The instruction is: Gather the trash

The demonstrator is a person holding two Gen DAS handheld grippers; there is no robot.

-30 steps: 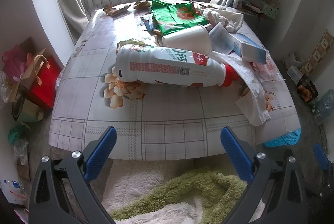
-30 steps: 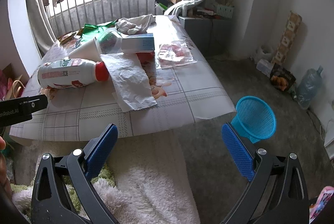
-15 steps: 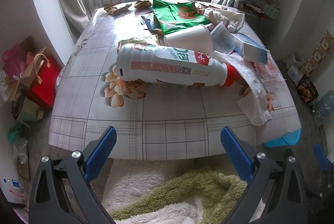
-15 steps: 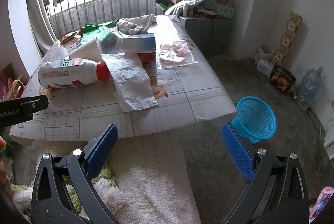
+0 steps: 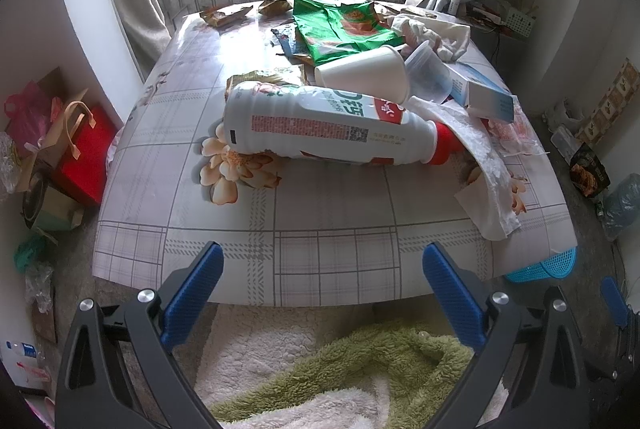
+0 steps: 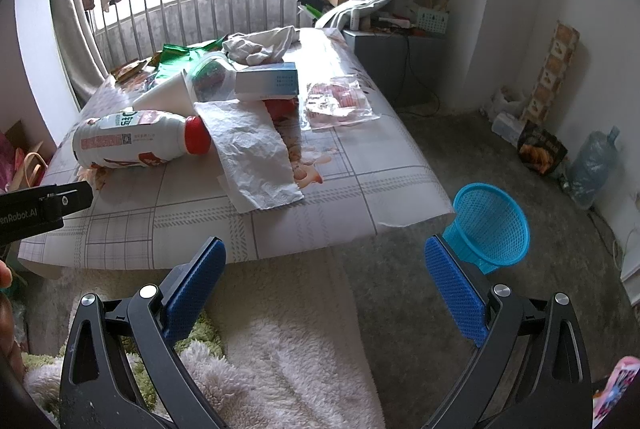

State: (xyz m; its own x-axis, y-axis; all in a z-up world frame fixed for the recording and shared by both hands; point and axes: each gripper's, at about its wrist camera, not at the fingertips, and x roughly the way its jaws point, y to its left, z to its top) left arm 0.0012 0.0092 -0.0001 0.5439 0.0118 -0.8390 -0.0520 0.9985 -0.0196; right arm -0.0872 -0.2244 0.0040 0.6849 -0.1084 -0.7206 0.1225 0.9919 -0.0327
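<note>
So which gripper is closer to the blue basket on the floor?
The right. The right gripper hangs just in front of the blue basket, beside the table's corner. The left gripper faces the table's near edge, with the basket off to its right.

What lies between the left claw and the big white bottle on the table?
Nothing visible. The left claw is open at the near table edge, and only bare tablecloth separates it from the bottle. The paper towel covers only the cap end.
</note>
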